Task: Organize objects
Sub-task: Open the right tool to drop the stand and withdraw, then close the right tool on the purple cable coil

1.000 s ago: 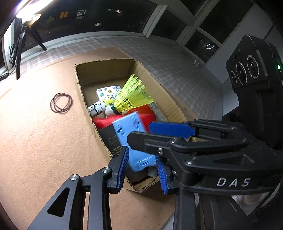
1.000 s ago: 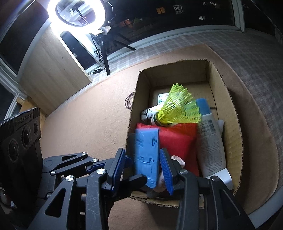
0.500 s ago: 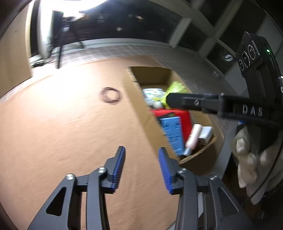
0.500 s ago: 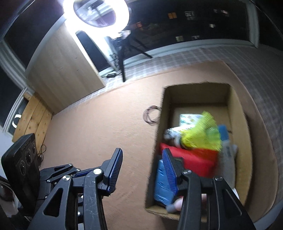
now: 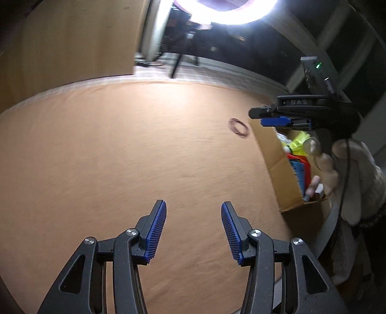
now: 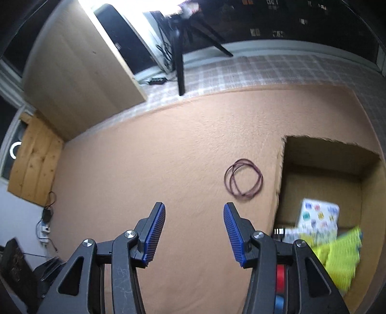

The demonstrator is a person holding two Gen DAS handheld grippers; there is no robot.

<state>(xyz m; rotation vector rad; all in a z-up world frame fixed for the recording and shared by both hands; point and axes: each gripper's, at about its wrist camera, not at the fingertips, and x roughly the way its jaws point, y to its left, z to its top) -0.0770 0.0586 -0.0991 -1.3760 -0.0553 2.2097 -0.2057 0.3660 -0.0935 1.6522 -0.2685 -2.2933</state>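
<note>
A cardboard box [image 6: 320, 154] sits on the orange carpet at the right, also in the left wrist view [image 5: 275, 154]. It holds a yellow shuttlecock [image 6: 342, 256], a white patterned pack [image 6: 318, 217], a red item [image 5: 299, 159] and a blue piece [image 5: 298, 171]. A coil of dark purple bands [image 6: 243, 179] lies on the carpet just left of the box. My right gripper [image 6: 194, 235] is open and empty, short of the coil. My left gripper [image 5: 193, 231] is open and empty over bare carpet, left of the box.
The orange carpet [image 6: 144, 169] spreads to the left. A wooden cabinet [image 6: 77, 72] and a tripod [image 6: 179, 60] with a ring light [image 5: 226, 12] stand beyond the carpet's far edge on checkered floor. A wooden panel [image 6: 33, 169] and cables lie at the far left.
The blue piece has been let go into the box. Both grippers have drawn back and swung left, away from the box, and stand open over the carpet.
</note>
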